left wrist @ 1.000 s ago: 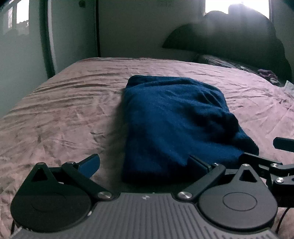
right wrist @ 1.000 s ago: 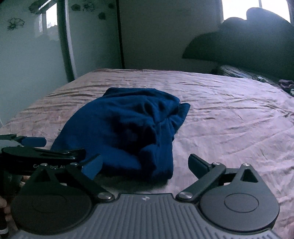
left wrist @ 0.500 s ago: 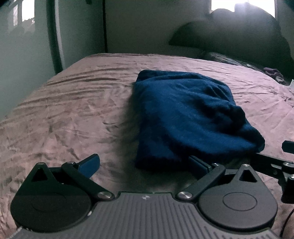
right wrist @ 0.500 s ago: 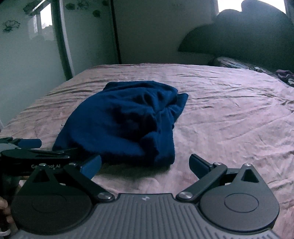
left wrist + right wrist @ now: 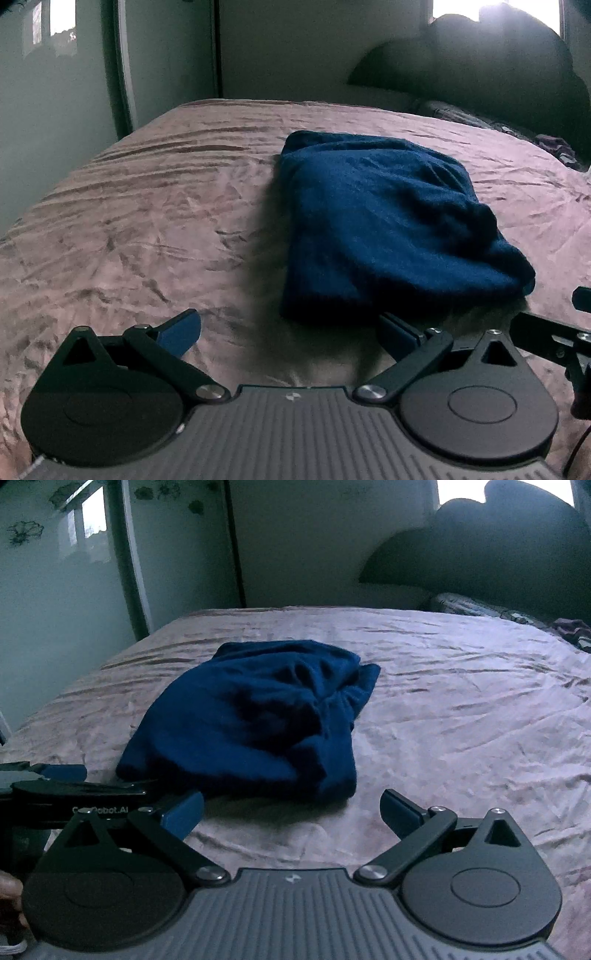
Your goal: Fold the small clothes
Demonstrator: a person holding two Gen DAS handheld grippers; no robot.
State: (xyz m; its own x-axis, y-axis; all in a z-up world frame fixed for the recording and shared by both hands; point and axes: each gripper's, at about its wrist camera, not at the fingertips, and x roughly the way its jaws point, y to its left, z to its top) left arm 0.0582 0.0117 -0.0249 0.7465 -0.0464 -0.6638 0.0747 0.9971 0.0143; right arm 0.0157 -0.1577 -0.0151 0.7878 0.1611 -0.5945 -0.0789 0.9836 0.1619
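A dark blue garment (image 5: 376, 229) lies folded in a thick bundle on the mauve bedspread (image 5: 147, 229); it also shows in the right wrist view (image 5: 258, 720). My left gripper (image 5: 291, 332) is open and empty, just short of the bundle's near edge, apart from it. My right gripper (image 5: 291, 812) is open and empty, just short of the bundle's near right corner. The left gripper (image 5: 74, 794) shows at the left edge of the right wrist view, and the right gripper's arm (image 5: 554, 332) at the right edge of the left wrist view.
The bedspread (image 5: 461, 720) is wrinkled all over. A dark headboard (image 5: 498, 554) and patterned pillows (image 5: 480, 609) stand at the far right. A glossy wardrobe door (image 5: 55, 590) lines the bed's left side.
Both grippers have drawn back from the bundle, which now lies farther off in both views. The bundle itself has not moved.
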